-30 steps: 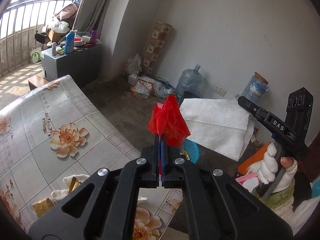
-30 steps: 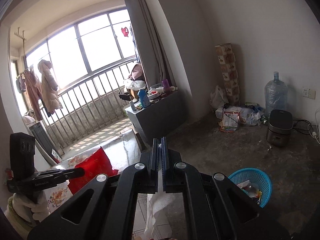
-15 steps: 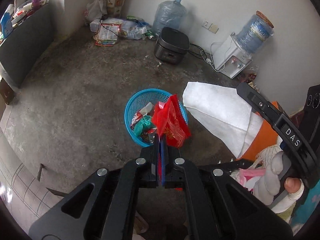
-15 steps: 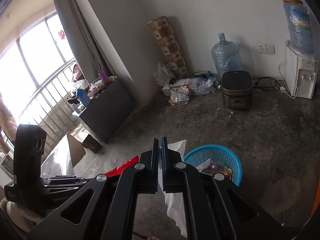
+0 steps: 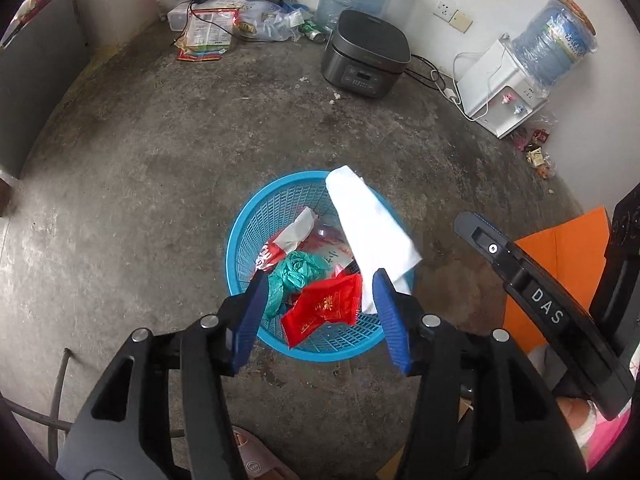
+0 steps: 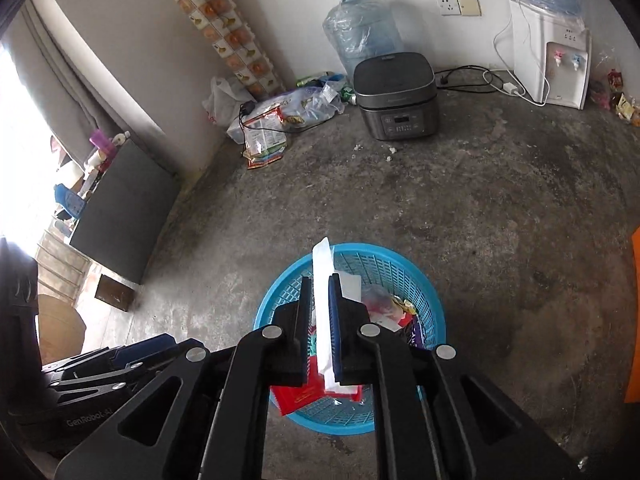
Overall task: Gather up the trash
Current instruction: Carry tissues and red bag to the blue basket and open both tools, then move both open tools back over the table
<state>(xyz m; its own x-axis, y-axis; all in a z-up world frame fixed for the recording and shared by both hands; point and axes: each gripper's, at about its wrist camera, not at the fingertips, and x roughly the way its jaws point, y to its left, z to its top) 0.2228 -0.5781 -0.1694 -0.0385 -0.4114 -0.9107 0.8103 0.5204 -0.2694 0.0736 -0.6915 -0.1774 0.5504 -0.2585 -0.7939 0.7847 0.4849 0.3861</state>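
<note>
A blue plastic basket stands on the concrete floor with wrappers and a green bag inside. My left gripper hangs over its near rim, jaws opening. A red wrapper lies loose below and between the blue pads, touching neither. A white tissue drops over the basket's right side, clear of my right gripper. In the right wrist view my right gripper is above the basket, jaws opening. The tissue shows in the narrow gap, not pinched.
A dark rice cooker, a white water dispenser and a big water jug line the far wall. Packets lie in the corner. An orange sheet lies right of the basket. A grey cabinet stands left.
Both grippers swung away from the flowered table and down over the basket. The left jaws opened and let go of the red wrapper. The right jaws parted and the tissue slipped free.
</note>
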